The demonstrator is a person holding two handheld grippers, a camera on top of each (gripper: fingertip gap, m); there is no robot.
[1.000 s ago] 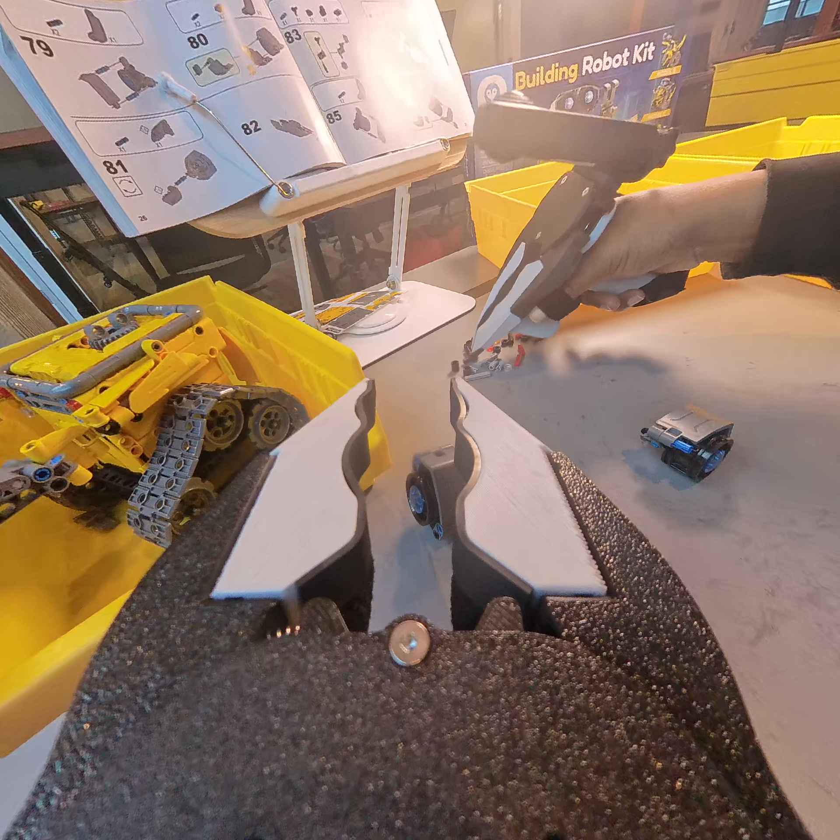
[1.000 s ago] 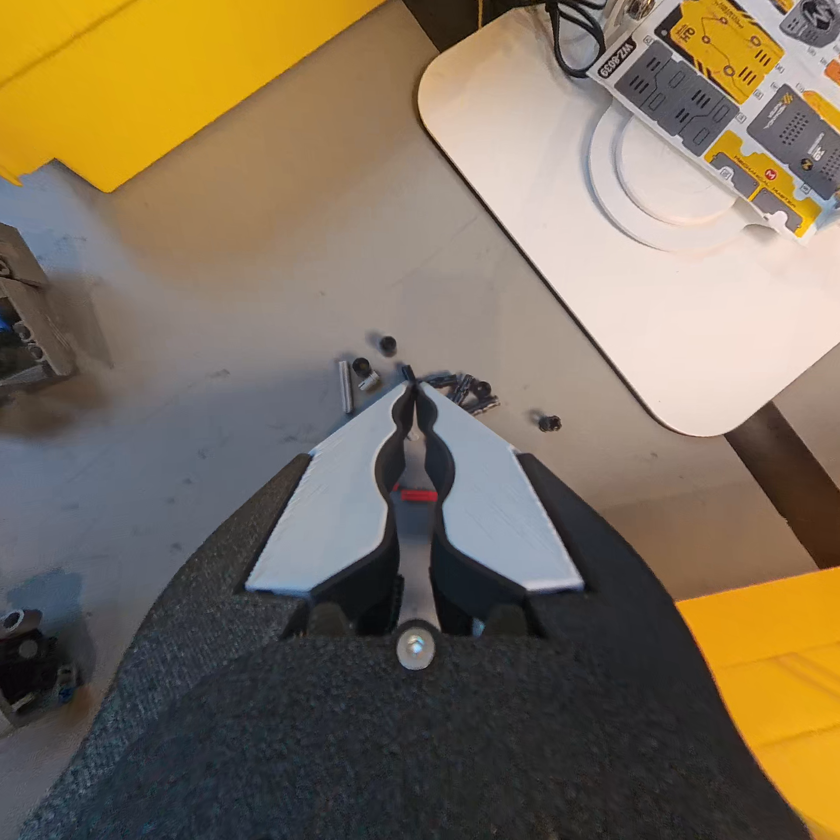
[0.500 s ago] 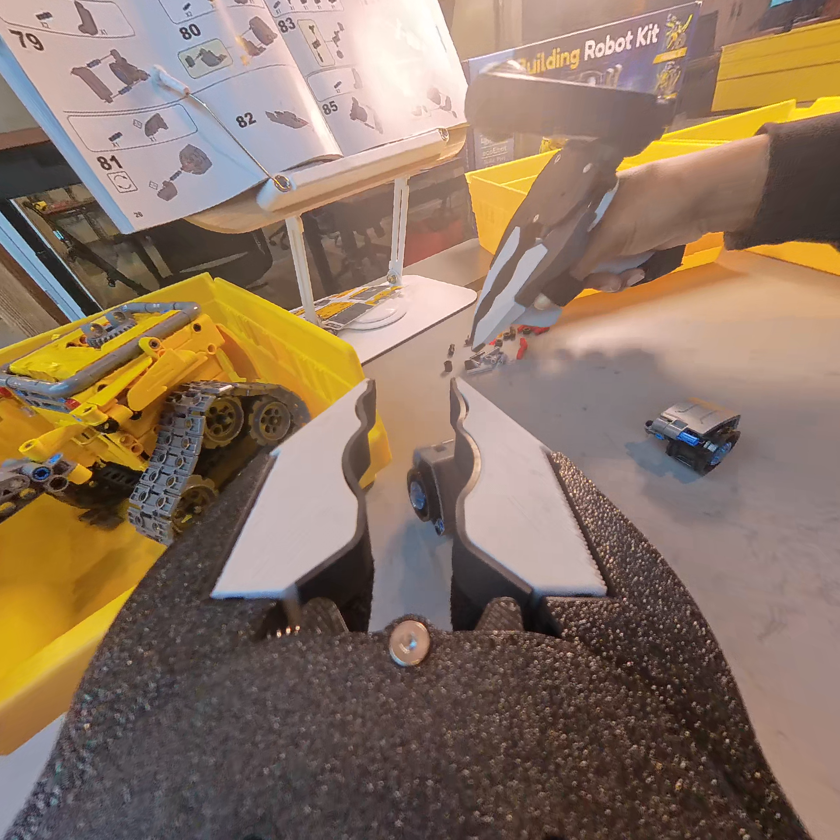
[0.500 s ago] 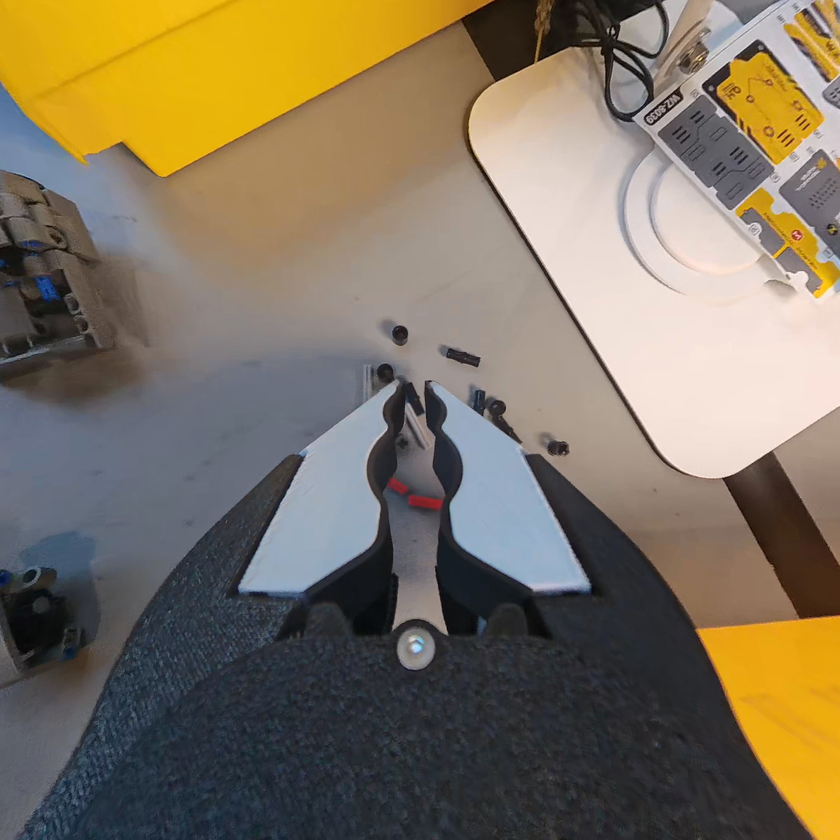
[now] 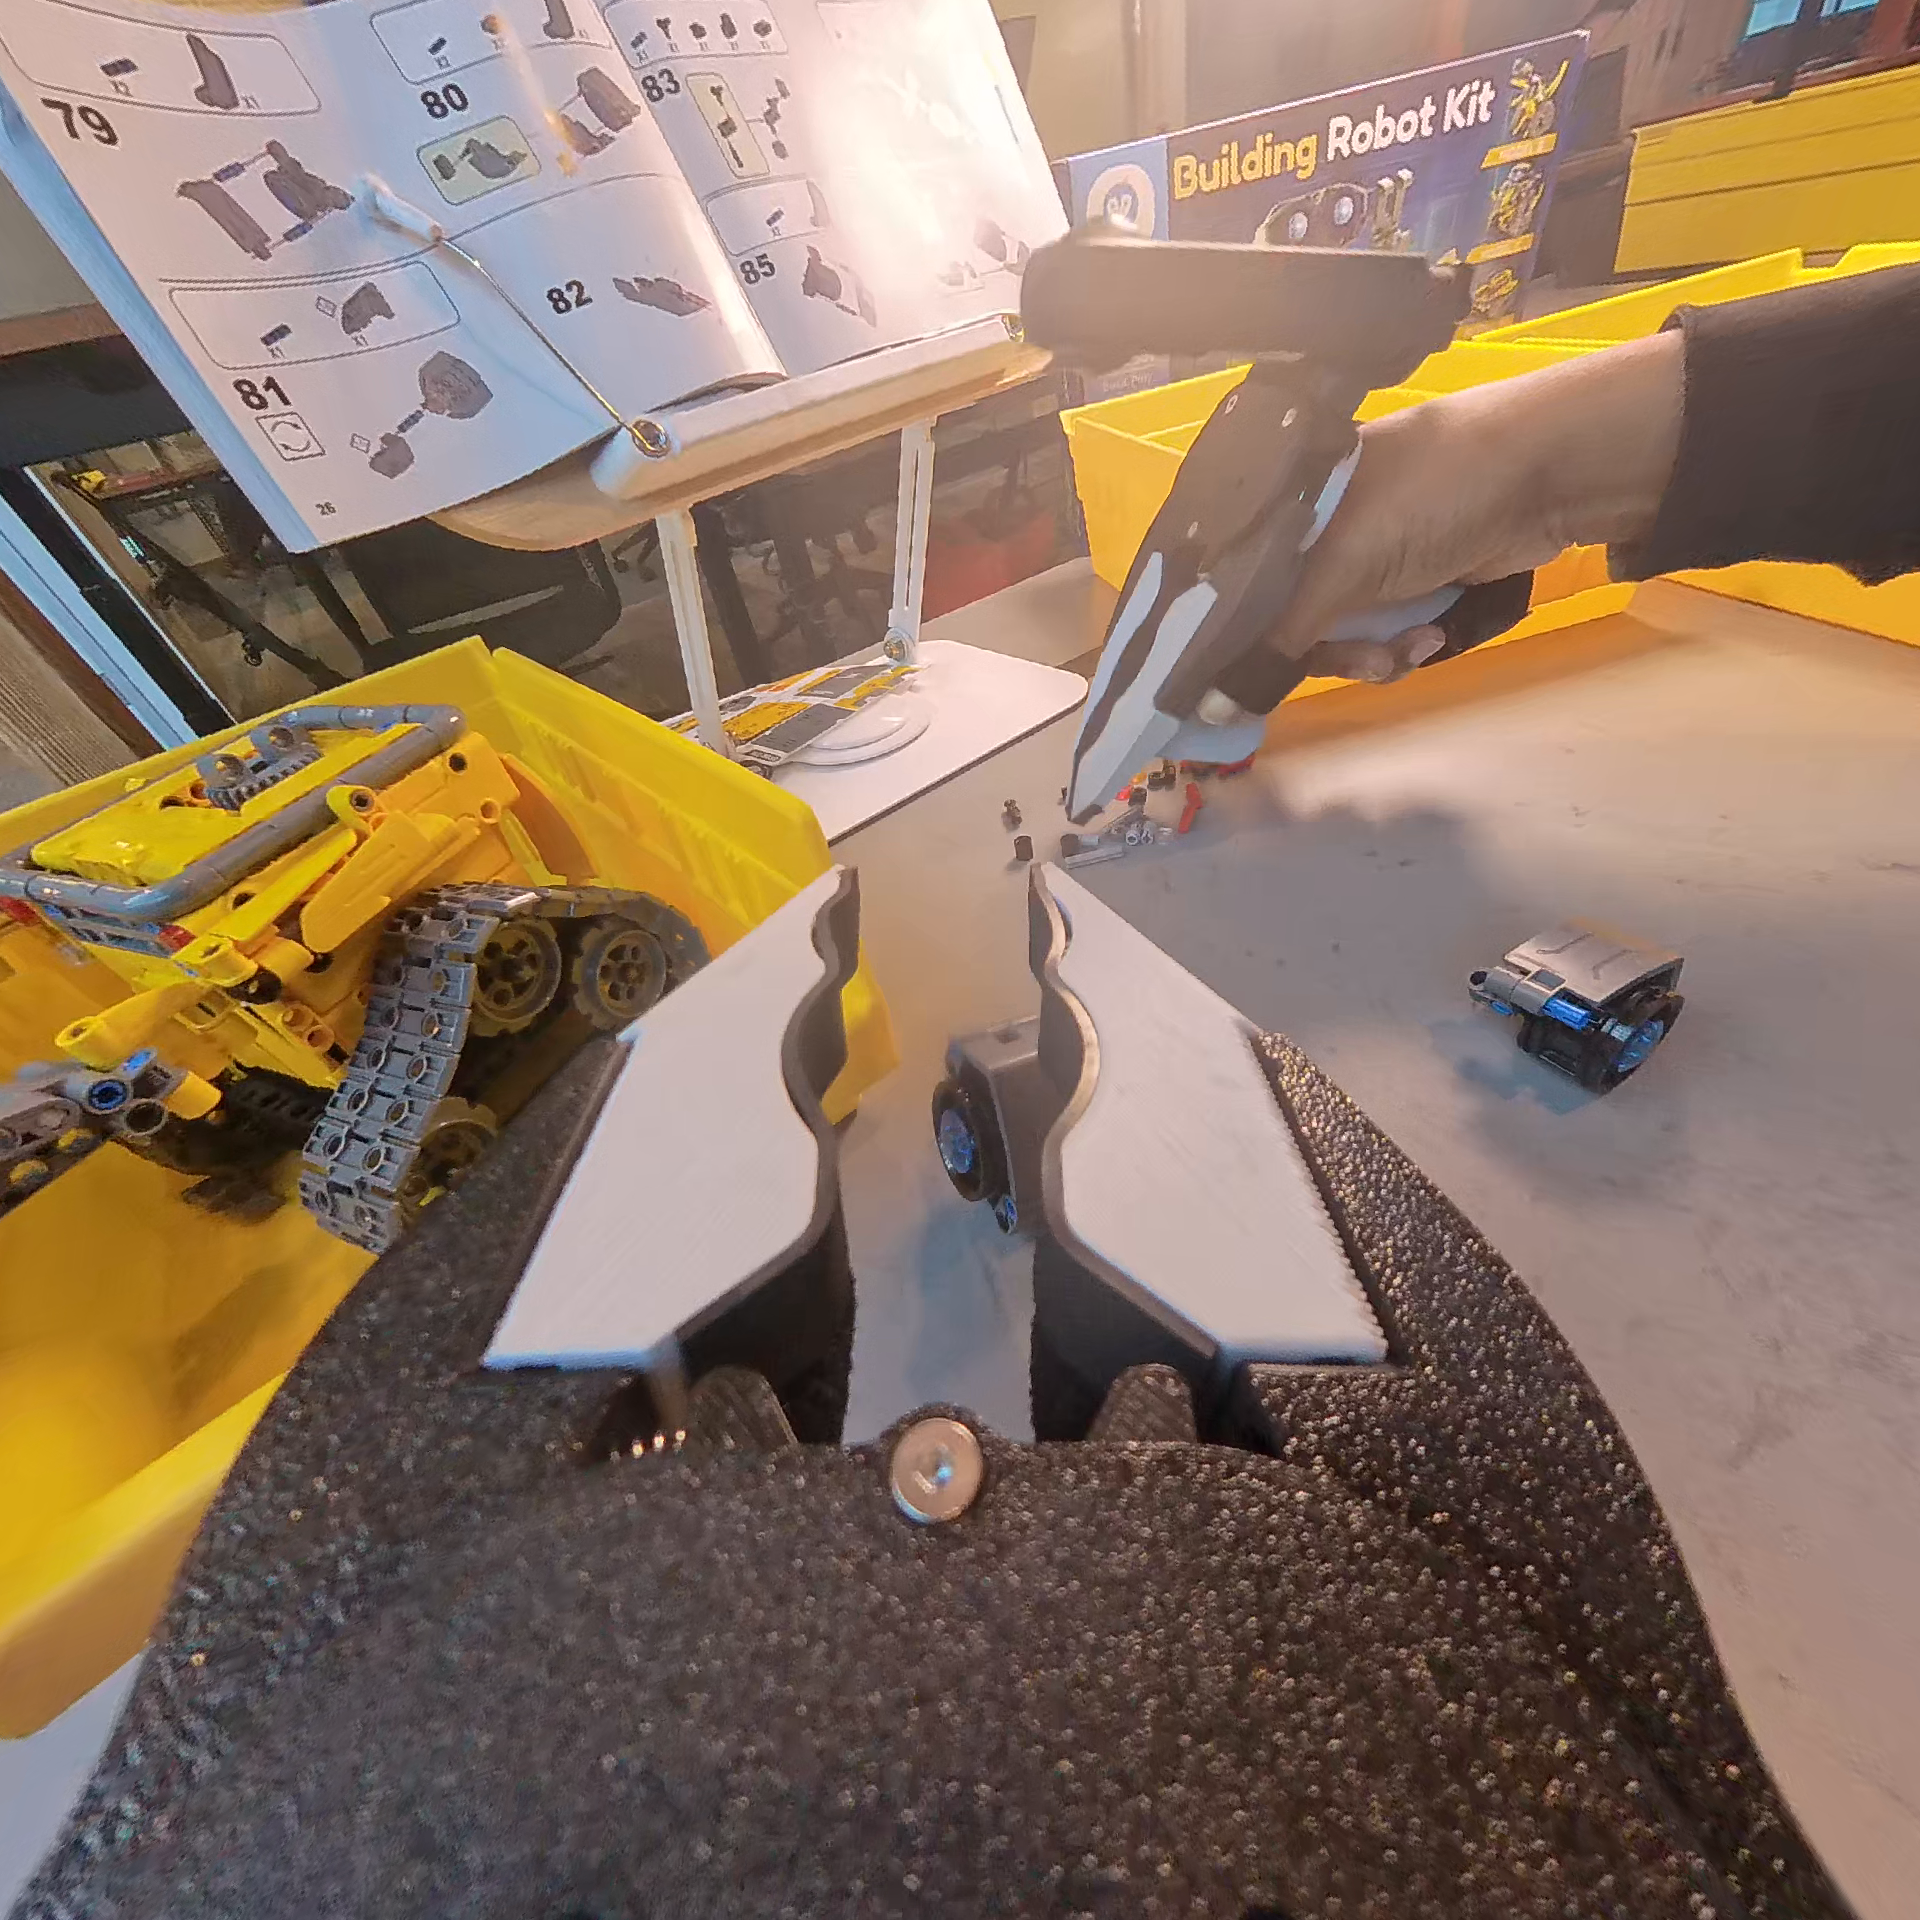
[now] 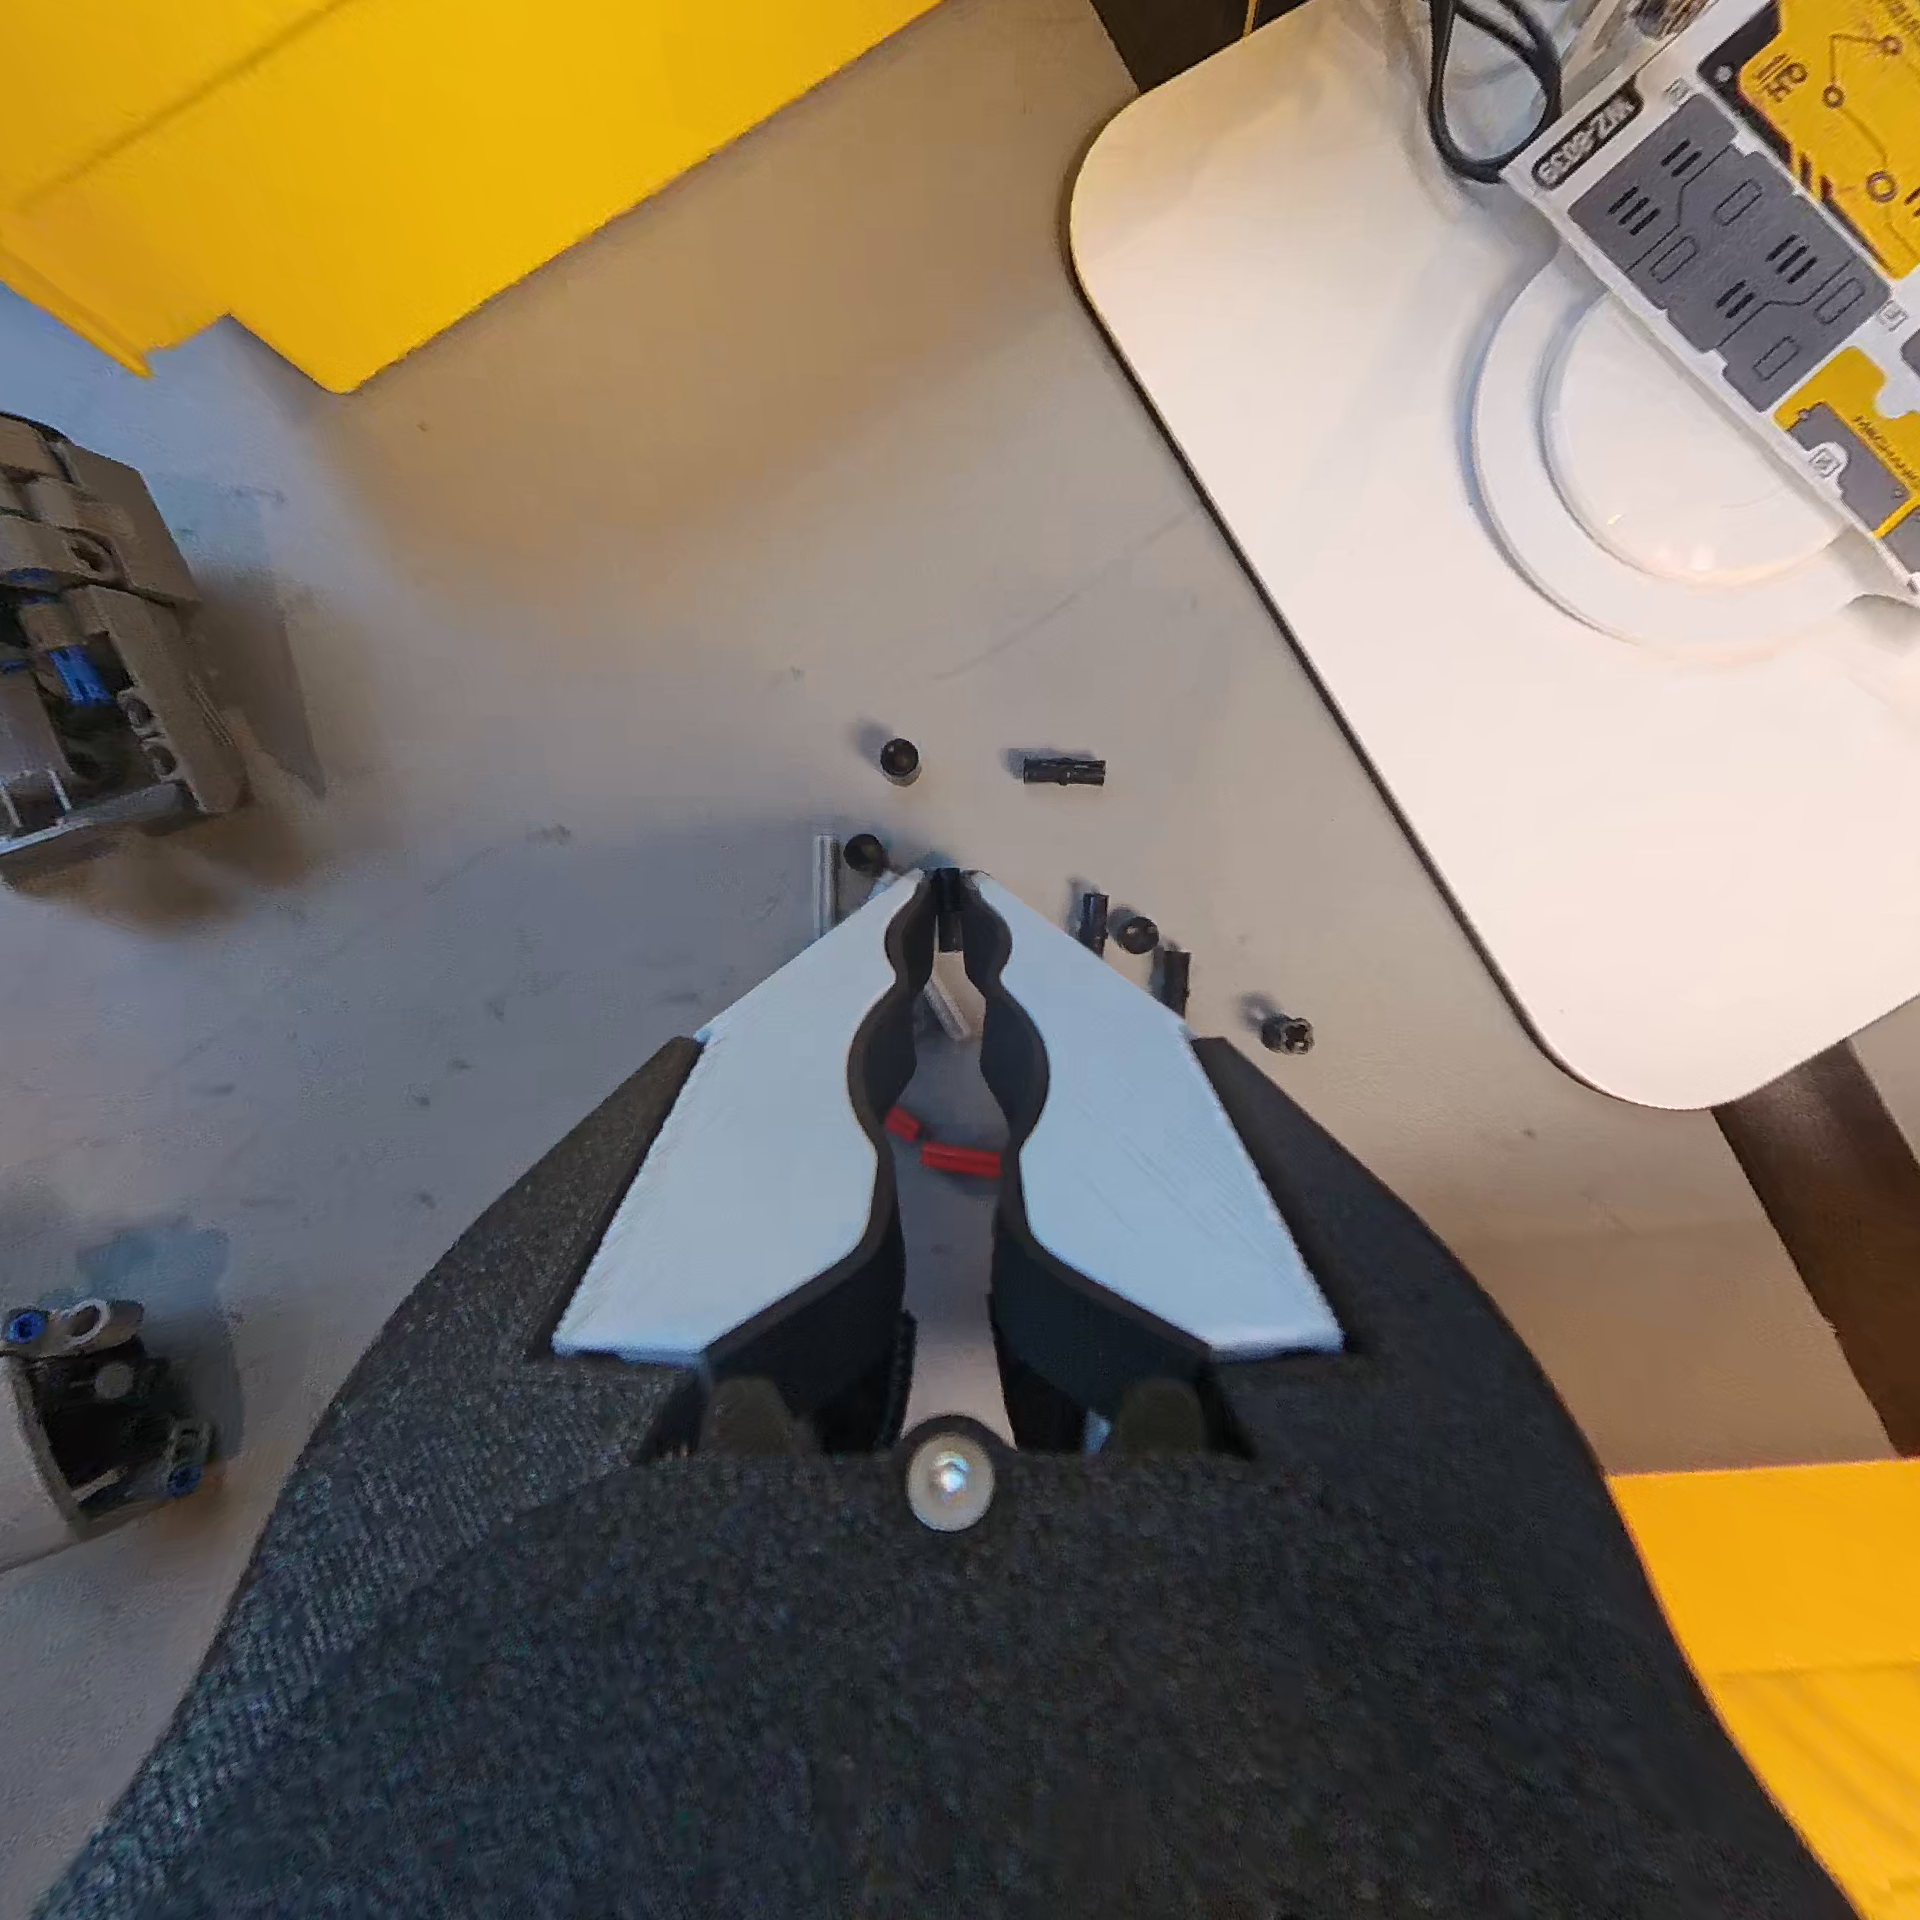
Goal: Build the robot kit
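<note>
My right gripper (image 6: 945, 881) points down at a scatter of small pins on the grey table (image 6: 582, 644). Its jaws are closed on a short black pin (image 6: 945, 916) at the tips. Two red pins (image 6: 948, 1155) lie on the table under its fingers. Other black pins (image 6: 1062, 770) lie around the tips. My left gripper (image 5: 943, 896) is open and empty, low over the table. A small grey wheeled block (image 5: 977, 1107) sits just behind its right finger. In the left wrist view the right gripper (image 5: 1086, 805) is held by a hand, tips in the pin pile (image 5: 1127, 831).
A yellow bin (image 5: 665, 779) with a yellow tracked vehicle (image 5: 312, 935) stands left. A booklet stand with a white base (image 6: 1403, 675) is behind the pins. A grey-blue sub-assembly (image 5: 1579, 1003) lies right. More yellow bins (image 5: 1766, 301) and a box (image 5: 1330, 166) stand at the back. The grippers' ends are close to 20 cm from one another.
My right gripper lifted off the pile, opened a little, and has now closed on a black pin. My left gripper has stayed nearly still and open.
</note>
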